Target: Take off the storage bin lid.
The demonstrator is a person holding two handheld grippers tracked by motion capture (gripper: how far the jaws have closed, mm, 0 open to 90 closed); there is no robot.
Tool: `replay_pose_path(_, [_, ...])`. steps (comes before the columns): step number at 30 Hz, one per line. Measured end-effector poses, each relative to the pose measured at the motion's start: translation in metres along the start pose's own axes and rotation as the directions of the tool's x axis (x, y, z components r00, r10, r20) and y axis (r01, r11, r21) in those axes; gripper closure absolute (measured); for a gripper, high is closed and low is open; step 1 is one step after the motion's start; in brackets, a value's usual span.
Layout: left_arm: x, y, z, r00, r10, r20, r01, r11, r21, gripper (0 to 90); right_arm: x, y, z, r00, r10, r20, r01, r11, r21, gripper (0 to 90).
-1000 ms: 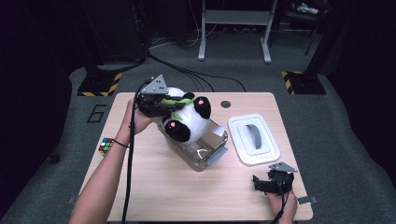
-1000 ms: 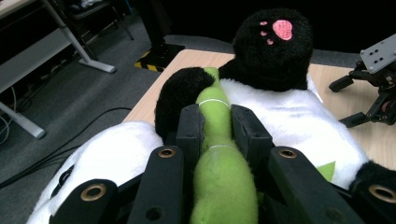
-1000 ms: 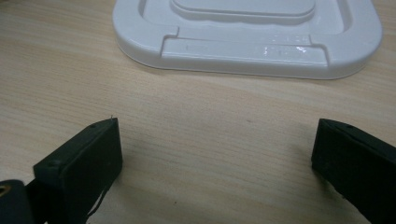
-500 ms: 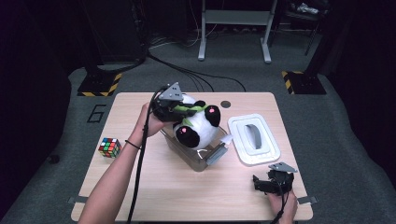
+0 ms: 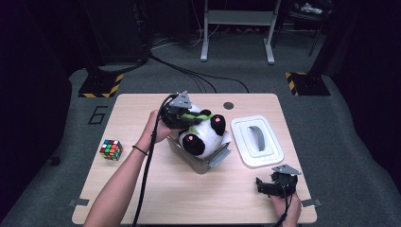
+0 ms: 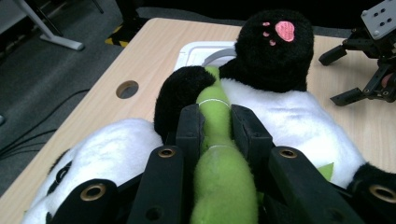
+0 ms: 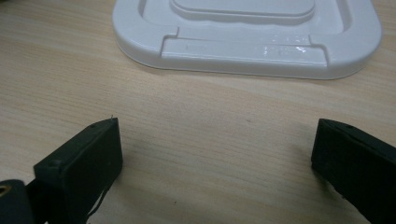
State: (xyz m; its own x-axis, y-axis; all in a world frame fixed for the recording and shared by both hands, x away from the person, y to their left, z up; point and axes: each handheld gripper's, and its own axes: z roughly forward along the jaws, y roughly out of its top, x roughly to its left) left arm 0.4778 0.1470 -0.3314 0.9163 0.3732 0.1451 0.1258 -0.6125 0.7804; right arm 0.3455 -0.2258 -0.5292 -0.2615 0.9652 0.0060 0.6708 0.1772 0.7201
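A black-and-white panda plush (image 5: 204,135) with a green bamboo stalk (image 6: 215,105) lies on its back on top of an open clear box (image 5: 201,163) at mid-table, pink paw pads up. My left gripper (image 5: 182,113) is shut on the green stalk across the panda's belly (image 6: 289,109), and the jaws squeeze the stalk from both sides. My right gripper (image 5: 270,185) rests open near the front right edge of the table. In the right gripper view its jaws (image 7: 215,154) stand wide apart over bare wood, just short of the white lid (image 7: 243,46).
The white lid (image 5: 257,140) lies flat to the right of the box. A Rubik's cube (image 5: 111,149) sits at the table's left edge. A round cable hole (image 5: 229,105) is near the far edge. Dark floor with cables and stands surrounds the table.
My left gripper has carried the panda to the right and lower, from above the box's left side onto the box. The right gripper has stayed put.
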Motion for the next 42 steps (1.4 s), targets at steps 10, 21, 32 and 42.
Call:
replay_pose_path(10, [-0.003, -0.008, 0.019, 0.9973, -0.073, 0.012, 0.073, 0.9972, 0.017, 73.2, 0.000, 0.000, 0.000, 1.0000, 0.000, 0.001, 0.000, 1.000, 0.000, 1.2])
replay_pose_path(21, [-0.002, -0.018, 0.030, 0.9779, -0.206, 0.032, 0.206, 0.9783, 0.022, 41.3, 0.000, 0.000, 0.000, 1.0000, 0.002, 0.002, -0.002, 1.000, -0.001, 1.3])
replay_pose_path(32, [0.014, -0.044, 0.001, 0.9332, -0.338, -0.124, 0.340, 0.9405, -0.004, 13.8, 0.000, 0.000, 0.000, 1.0000, 0.002, 0.002, -0.002, 1.000, -0.001, 1.3])
replay_pose_path(42, [0.013, -0.067, 0.016, 0.9104, -0.390, -0.139, 0.400, 0.9152, 0.051, 12.6, 0.000, 0.000, 0.000, 1.0000, 0.001, 0.002, -0.001, 1.000, -0.001, 1.3])
